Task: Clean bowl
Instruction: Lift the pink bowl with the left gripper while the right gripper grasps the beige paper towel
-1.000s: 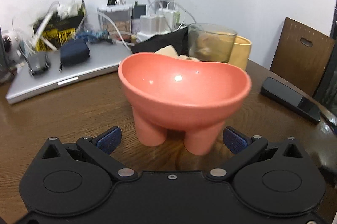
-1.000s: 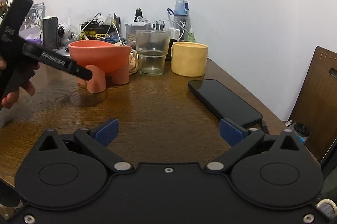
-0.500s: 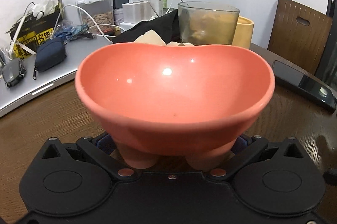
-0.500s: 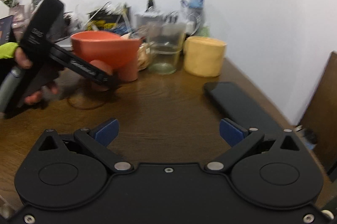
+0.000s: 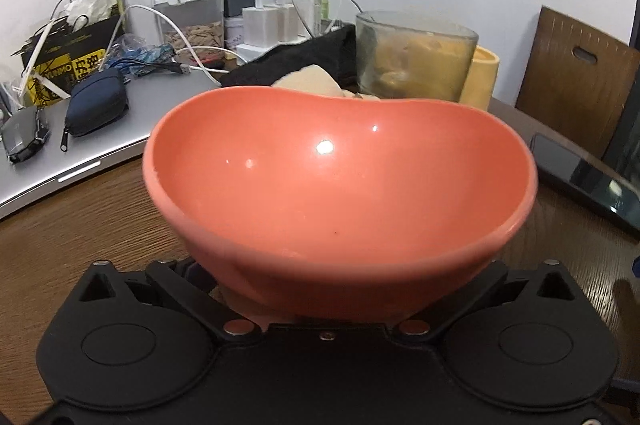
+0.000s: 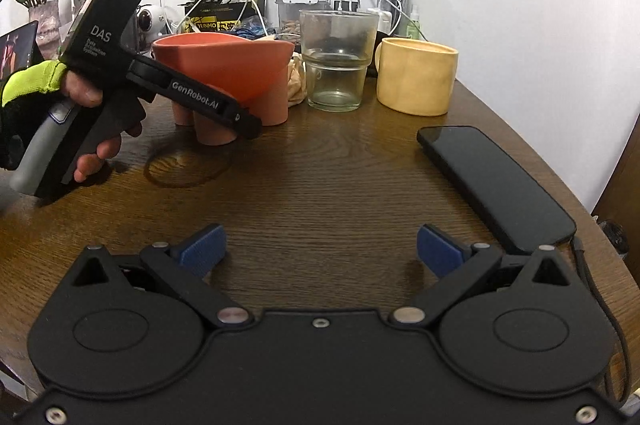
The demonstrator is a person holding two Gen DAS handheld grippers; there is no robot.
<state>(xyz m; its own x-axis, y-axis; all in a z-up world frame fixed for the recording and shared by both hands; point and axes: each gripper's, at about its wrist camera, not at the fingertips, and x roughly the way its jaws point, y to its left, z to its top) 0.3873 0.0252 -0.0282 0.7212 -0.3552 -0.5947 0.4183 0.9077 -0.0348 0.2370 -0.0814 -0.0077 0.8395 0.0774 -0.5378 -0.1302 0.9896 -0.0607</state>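
A salmon-pink bowl [image 5: 340, 181] on three stubby legs fills the left wrist view; its inside looks bare and glossy. From the right wrist view, the bowl [image 6: 224, 61] stands at the far left of the wooden table [image 6: 320, 177]. My left gripper [image 6: 236, 117], held by a gloved hand [image 6: 84, 93], reaches in around the legs. Its linkage stands spread wide and open; the bowl hides its fingertips in its own view. My right gripper [image 6: 320, 245] hovers open over bare wood, well short of the bowl. A crumpled beige cloth [image 6: 296, 81] lies just behind the bowl.
Behind the bowl stand a glass tumbler [image 6: 338, 65] and a yellow mug [image 6: 416, 81]. A black phone [image 6: 496, 185] lies at the right table edge. A closed laptop [image 5: 132, 129] with a pouch, chargers, cables and boxes crowds the back. A wooden chair [image 5: 576, 77] is at the right.
My left gripper has pushed forward until the bowl's legs sit between its fingers. The right gripper's view shifted slightly; its jaws stayed open.
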